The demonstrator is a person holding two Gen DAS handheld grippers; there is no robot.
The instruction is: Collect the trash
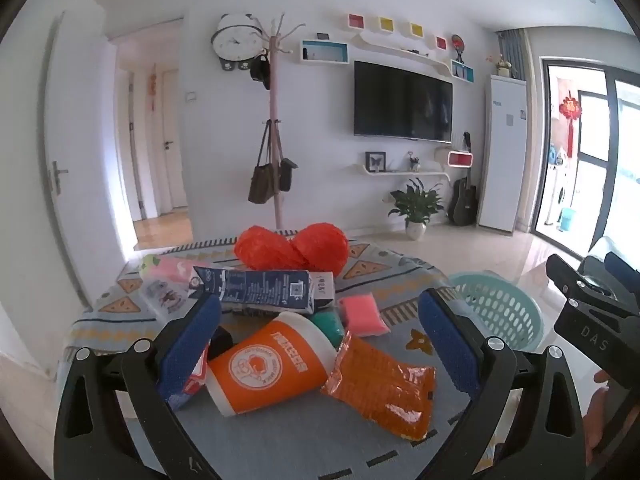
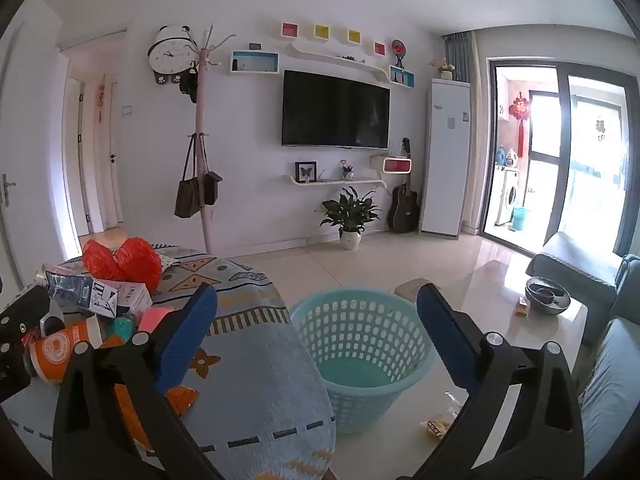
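Note:
Trash lies heaped on a table with a patterned cloth (image 1: 400, 276). My left gripper (image 1: 320, 344) stands open over the heap, blue pads either side of a tipped orange cup (image 1: 272, 364) without touching it. Around the cup lie an orange packet (image 1: 380, 388), a dark blue carton (image 1: 252, 290), a pink packet (image 1: 362, 314) and a crumpled red bag (image 1: 292, 246). My right gripper (image 2: 316, 340) is open and empty, out past the table's right edge, facing a teal laundry basket (image 2: 360, 348) on the floor. The basket looks empty.
A yellow wrapper (image 2: 438, 426) lies on the tiled floor beside the basket. Right of it stands a glossy low table (image 2: 500, 304) holding a dark bowl (image 2: 548, 300), with a grey sofa (image 2: 616, 380) at the far right. A potted plant (image 2: 350, 216) stands by the far wall.

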